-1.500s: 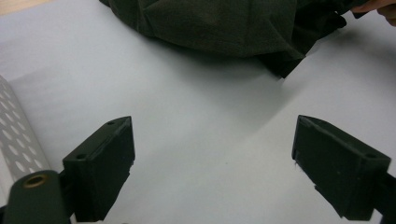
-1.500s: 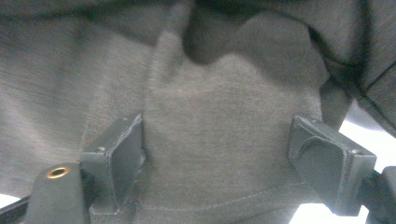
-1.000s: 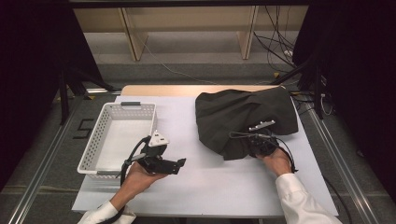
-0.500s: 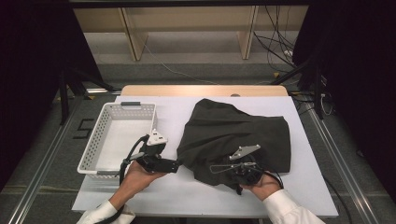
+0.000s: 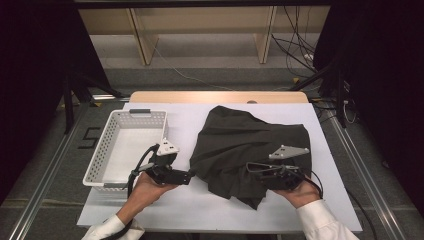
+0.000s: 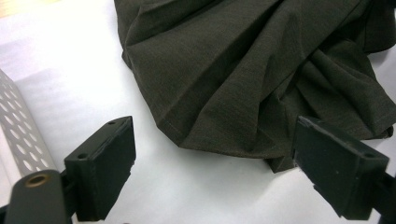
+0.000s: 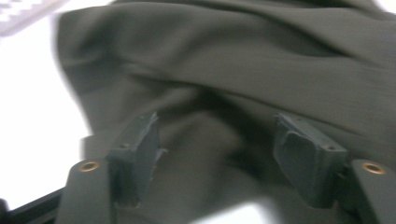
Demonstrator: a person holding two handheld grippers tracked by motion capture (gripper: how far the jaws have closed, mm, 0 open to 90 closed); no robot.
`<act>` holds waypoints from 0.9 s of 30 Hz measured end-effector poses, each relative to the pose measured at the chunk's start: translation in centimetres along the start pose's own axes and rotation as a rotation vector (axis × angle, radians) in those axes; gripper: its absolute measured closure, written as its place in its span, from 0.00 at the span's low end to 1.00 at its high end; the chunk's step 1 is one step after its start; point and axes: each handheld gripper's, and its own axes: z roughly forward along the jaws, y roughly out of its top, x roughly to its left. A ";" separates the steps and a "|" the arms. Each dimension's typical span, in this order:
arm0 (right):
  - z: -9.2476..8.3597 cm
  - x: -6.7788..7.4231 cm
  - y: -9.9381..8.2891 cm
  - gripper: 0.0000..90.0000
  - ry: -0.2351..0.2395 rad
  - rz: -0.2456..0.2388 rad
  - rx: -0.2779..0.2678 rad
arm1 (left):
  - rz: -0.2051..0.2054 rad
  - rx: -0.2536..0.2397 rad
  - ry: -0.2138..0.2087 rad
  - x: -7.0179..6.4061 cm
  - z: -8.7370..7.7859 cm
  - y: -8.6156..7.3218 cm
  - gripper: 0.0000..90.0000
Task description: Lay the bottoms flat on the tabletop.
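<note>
- The cloth [image 5: 250,150] is lying crumpled on the white table [image 5: 200,215], to the right of the basket [image 5: 107,150].
- The right gripper [image 5: 252,167] is hovering over the cloth's near part, pointing toward the left gripper; its jaws have just been opening and are now standing wide, with fabric beneath them but nothing pinched between the fingers [image 7: 140,140] (that view is blurred, so whether the pads are brushing the cloth is hard to tell).
- The left gripper [image 5: 191,175] is resting on the table beside the basket's near corner, its jaws spread wide and holding nothing; the cloth's hemmed edge [image 6: 205,140] is lying just ahead of its fingers [image 6: 109,158], apart from them.
- Judging by this, the step in hand looks like a release after dragging the cloth nearer, ahead of a fresh grip for spreading or folding.
- The next move probably calls for each gripper finding a separate edge or corner: the left sliding forward until the hem is sitting between its pads, the right lowering onto a single layer rather than a bunched fold.
</note>
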 end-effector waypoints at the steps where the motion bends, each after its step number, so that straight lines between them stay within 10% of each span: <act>1: 0.0 -0.3 -0.1 0.31 -0.024 0.012 0.009 | 0.001 0.001 0.001 0.0 0.0 0.0 0.15; 11: 2.0 -3.5 -2.5 0.27 -0.164 0.070 0.083 | 0.005 0.008 -0.004 -0.2 0.2 -0.1 0.15; 19: 4.9 -4.9 -4.5 0.20 -0.147 0.051 0.236 | 0.011 0.014 -0.006 -0.4 0.3 -0.1 0.15; 27: 4.0 -6.4 -4.0 0.79 -0.192 0.076 0.190 | 0.011 0.020 -0.005 -0.3 0.5 -0.2 0.15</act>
